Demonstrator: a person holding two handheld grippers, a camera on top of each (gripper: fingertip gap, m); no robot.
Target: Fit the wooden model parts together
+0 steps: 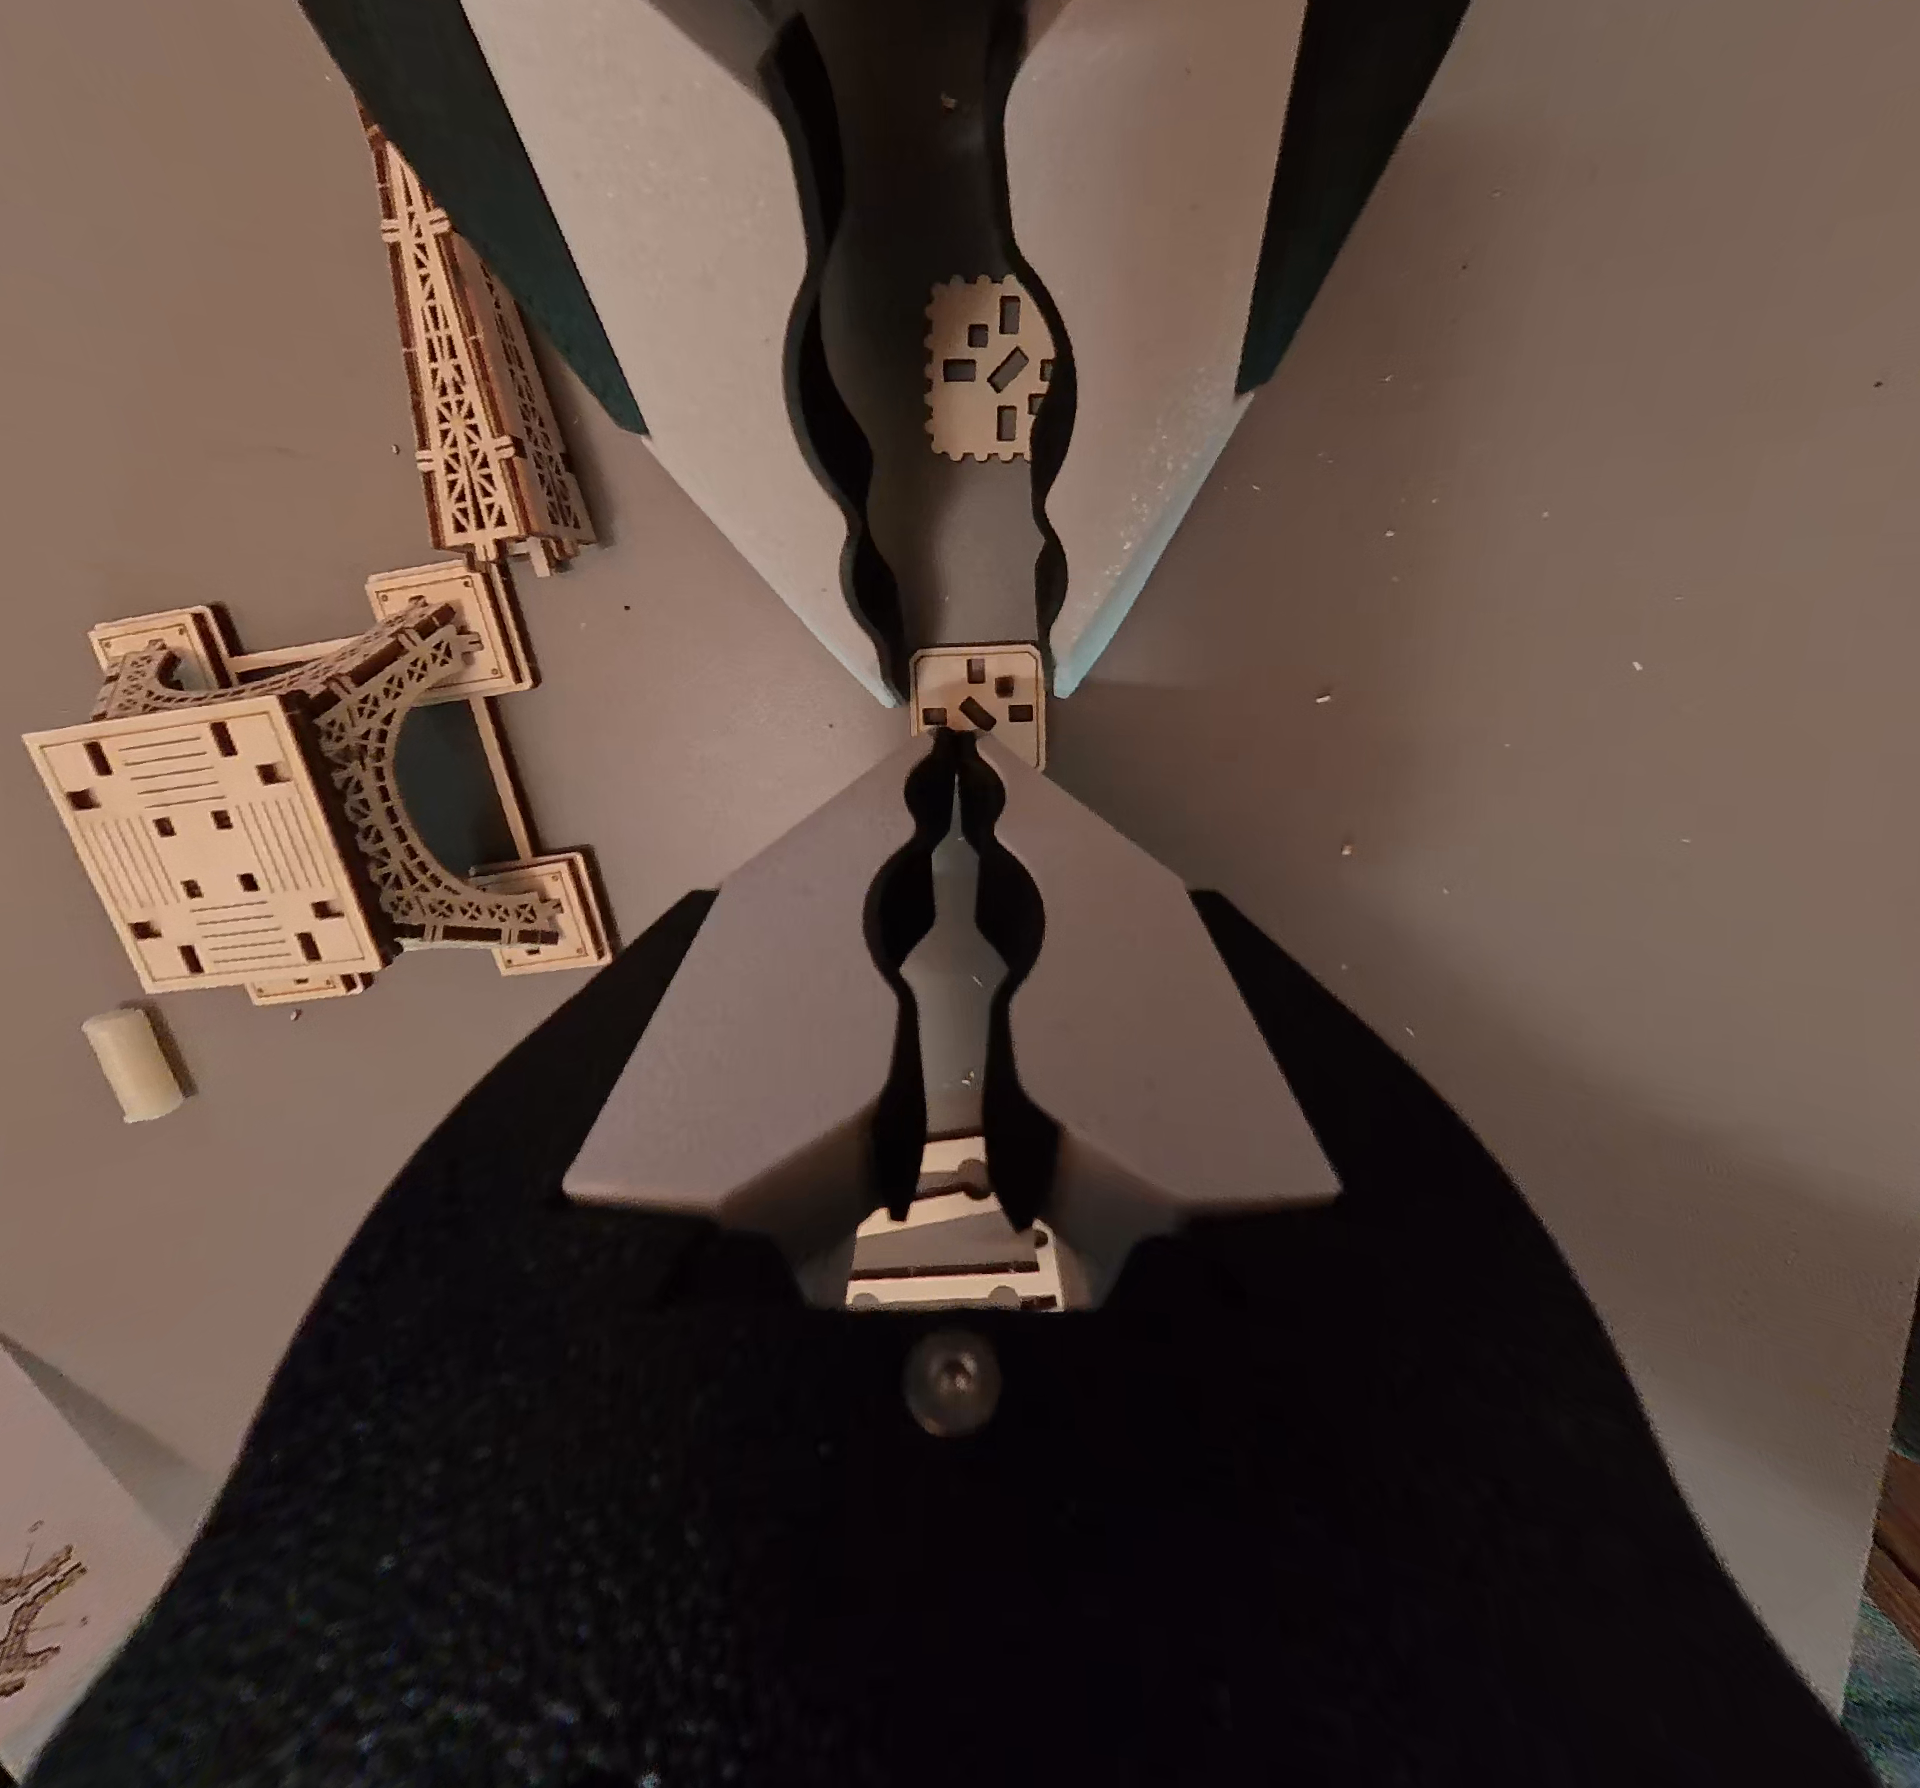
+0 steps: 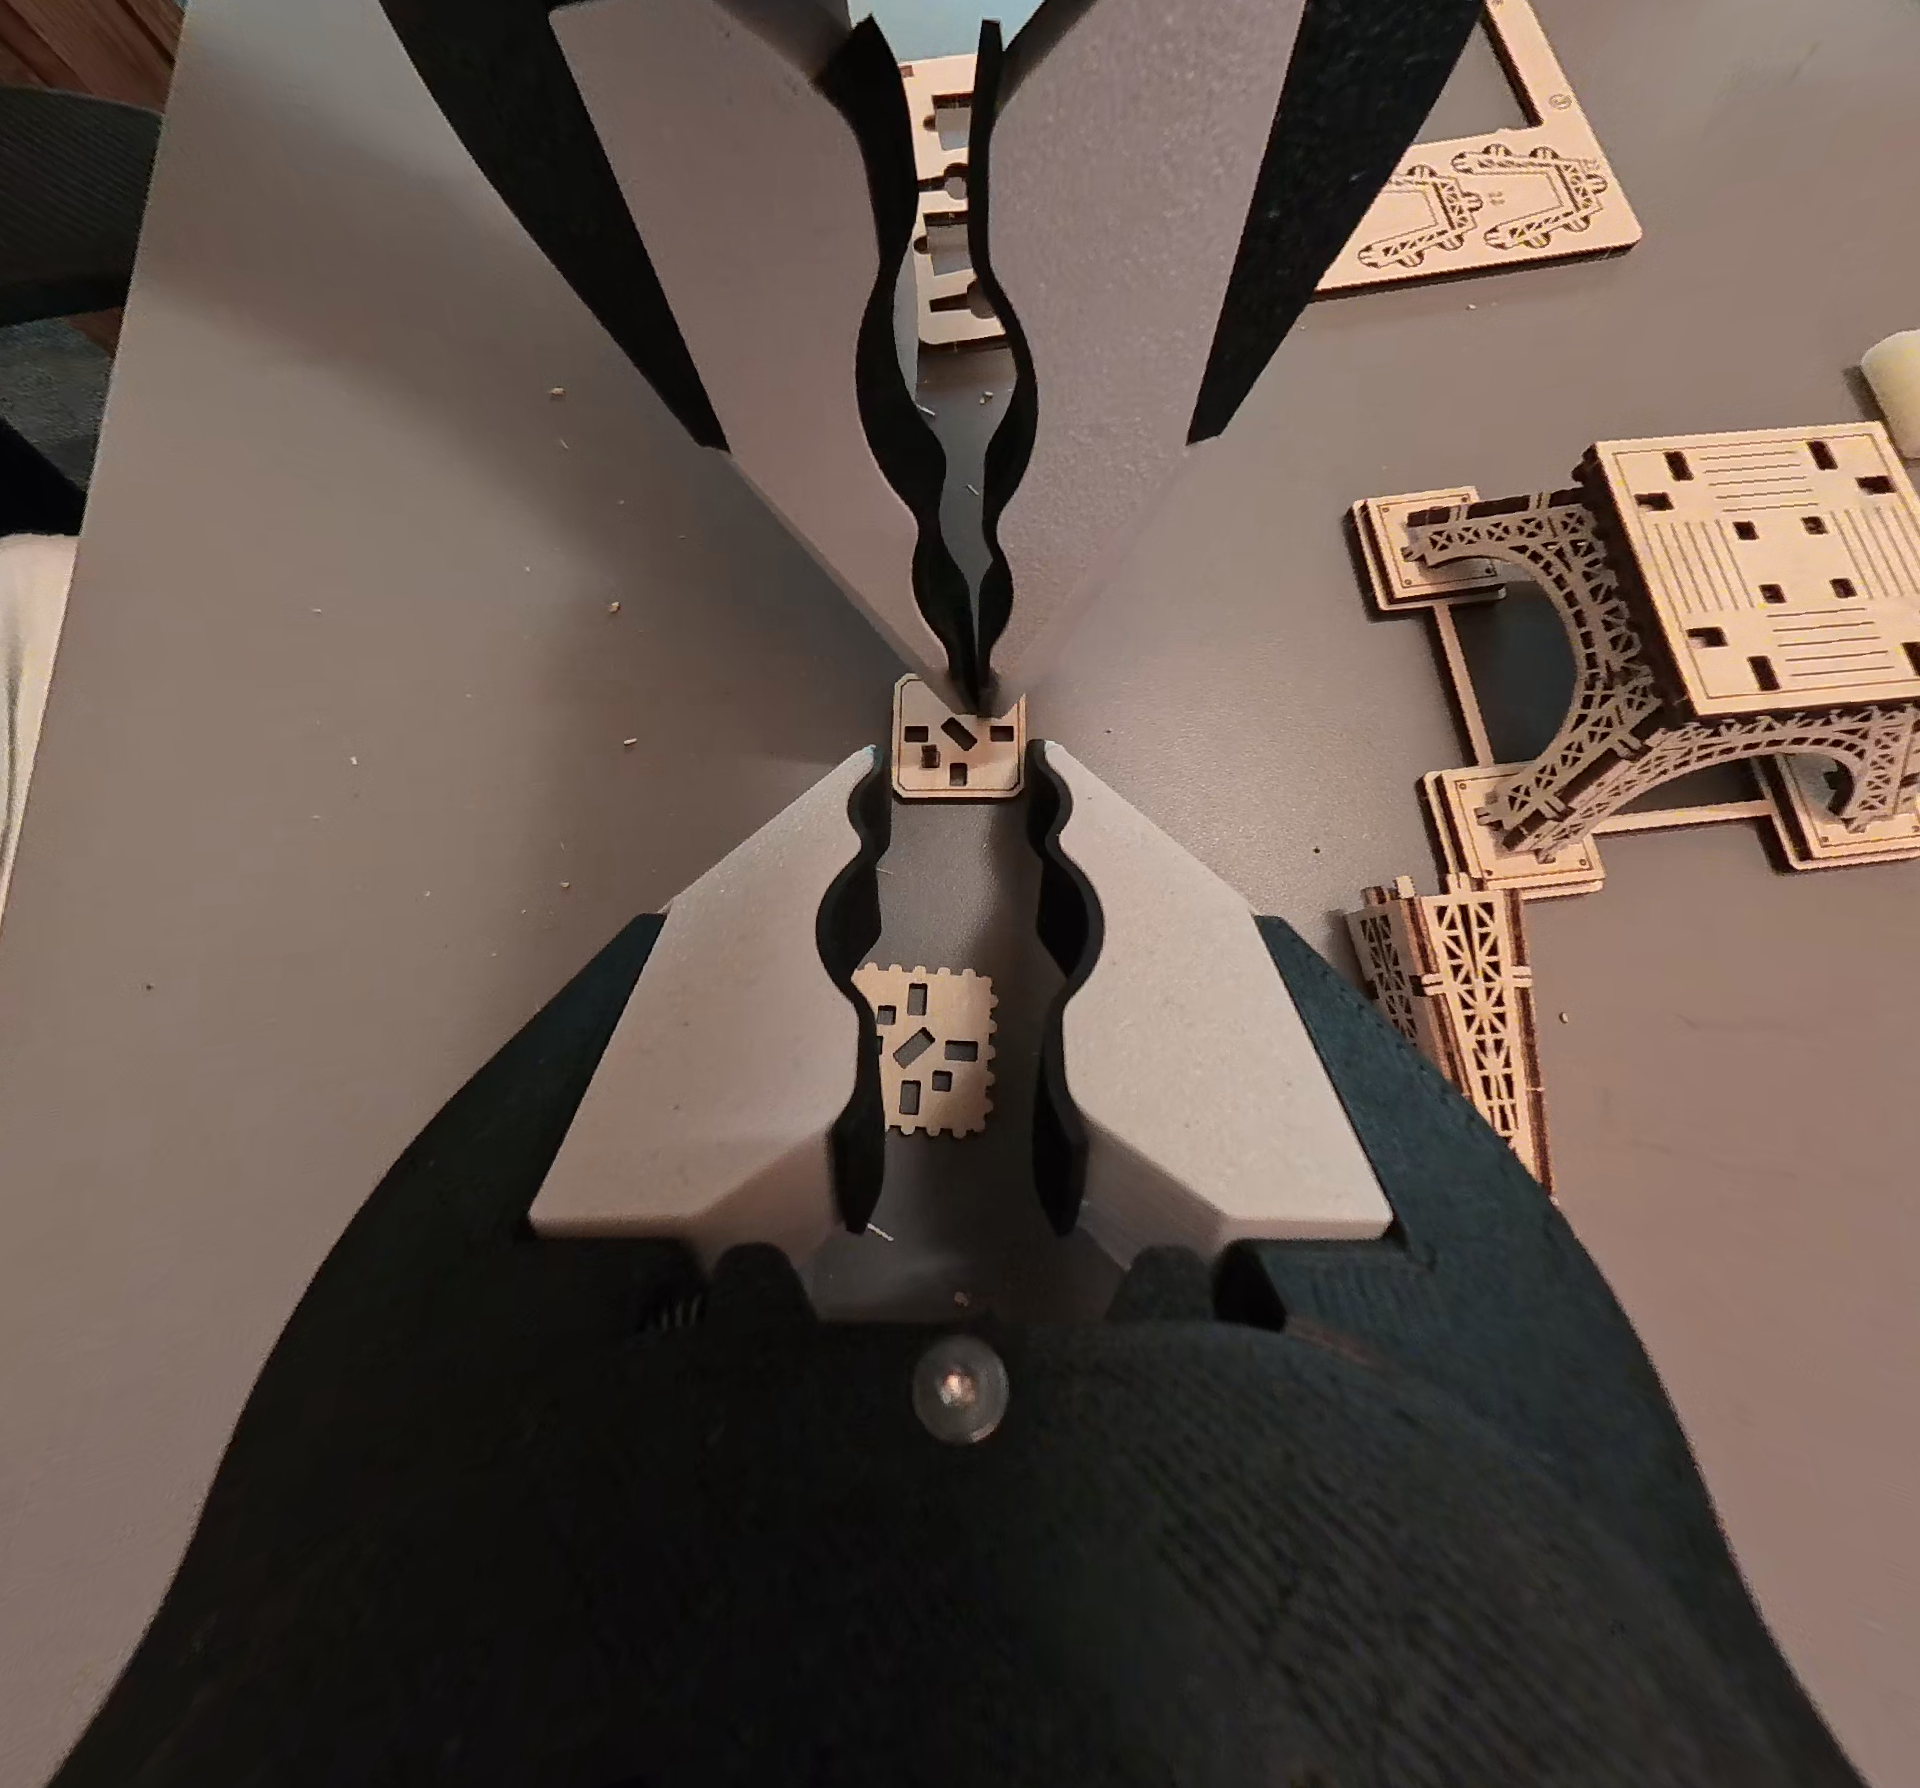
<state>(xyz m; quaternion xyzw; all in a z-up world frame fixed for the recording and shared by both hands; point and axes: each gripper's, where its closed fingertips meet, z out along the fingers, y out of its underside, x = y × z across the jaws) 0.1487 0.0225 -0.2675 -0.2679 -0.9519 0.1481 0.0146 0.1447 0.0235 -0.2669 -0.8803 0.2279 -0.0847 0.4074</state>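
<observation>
Two grippers meet on one small slotted square plate (image 1: 977,704): the left gripper (image 1: 961,751), pressed together at six o'clock, pins its edge, while the right gripper (image 2: 961,767), spread, straddles it, so an off-centre squeeze could flick it away.

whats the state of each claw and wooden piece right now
left claw, shut on the edge of the small square plate
right claw, open, fingertips either side of that plate
toothed plate, lying flat between the right claw's fingers
tower base, assembled, upright
spire section, on its side, unattached
parts sheet, flat, partly punched out
</observation>
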